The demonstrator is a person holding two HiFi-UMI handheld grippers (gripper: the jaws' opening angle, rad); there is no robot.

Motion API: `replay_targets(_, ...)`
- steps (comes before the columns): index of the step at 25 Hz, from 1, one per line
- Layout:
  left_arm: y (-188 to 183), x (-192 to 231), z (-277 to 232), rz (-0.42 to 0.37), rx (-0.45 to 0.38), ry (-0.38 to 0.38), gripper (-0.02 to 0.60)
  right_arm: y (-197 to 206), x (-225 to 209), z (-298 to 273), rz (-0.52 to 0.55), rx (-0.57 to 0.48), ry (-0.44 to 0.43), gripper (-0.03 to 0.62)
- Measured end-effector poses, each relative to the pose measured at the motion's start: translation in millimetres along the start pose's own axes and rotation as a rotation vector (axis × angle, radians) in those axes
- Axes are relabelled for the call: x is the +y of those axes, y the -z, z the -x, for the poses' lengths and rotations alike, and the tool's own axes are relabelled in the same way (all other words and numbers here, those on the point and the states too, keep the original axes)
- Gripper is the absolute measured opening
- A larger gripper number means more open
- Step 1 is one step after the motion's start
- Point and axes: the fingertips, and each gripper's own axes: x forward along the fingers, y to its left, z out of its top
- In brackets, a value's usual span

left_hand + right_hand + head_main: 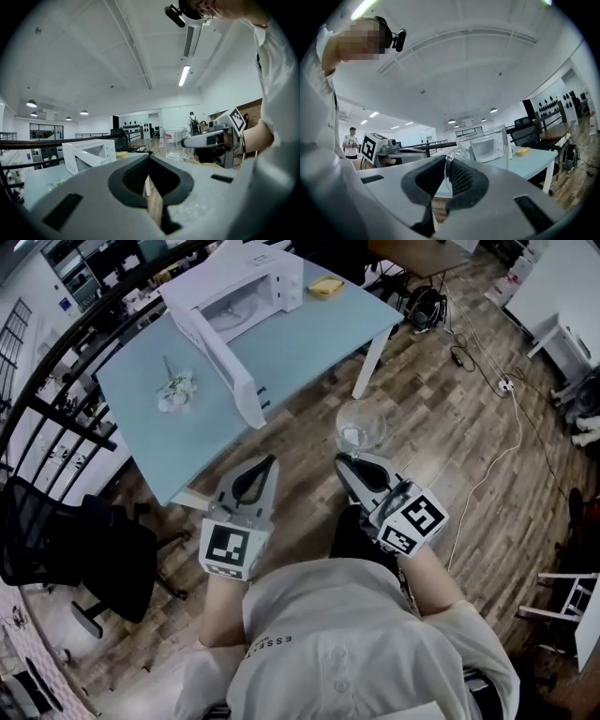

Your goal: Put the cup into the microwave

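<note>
One clear glass cup (361, 426), boxy white microwave (239, 296)

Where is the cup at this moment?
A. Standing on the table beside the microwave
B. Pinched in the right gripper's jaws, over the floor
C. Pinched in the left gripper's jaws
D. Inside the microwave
B: the right gripper has its jaws closed on the rim of the cup, which hangs over the wood floor, short of the table and the open microwave.
</note>
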Motion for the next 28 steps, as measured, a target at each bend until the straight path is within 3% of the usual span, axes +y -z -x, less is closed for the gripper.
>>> replay_targets(17, -30, 35, -248, 0.094, 0.065, -0.292, 0.002, -39, -269, -49, 0.007, 0.121, -0.307, 0.029)
replay_targets(22, -23, 47, -286, 0.144, 0.09, -0.366, 0.002, -38, -318, -61, 0.003, 0.157, -0.38, 0.029)
replay_targets(28, -1, 72, -308, 0.189, 0.14, -0.434, 0.002, -29, -347, -98, -0.018, 0.192, -0.457, 0.031)
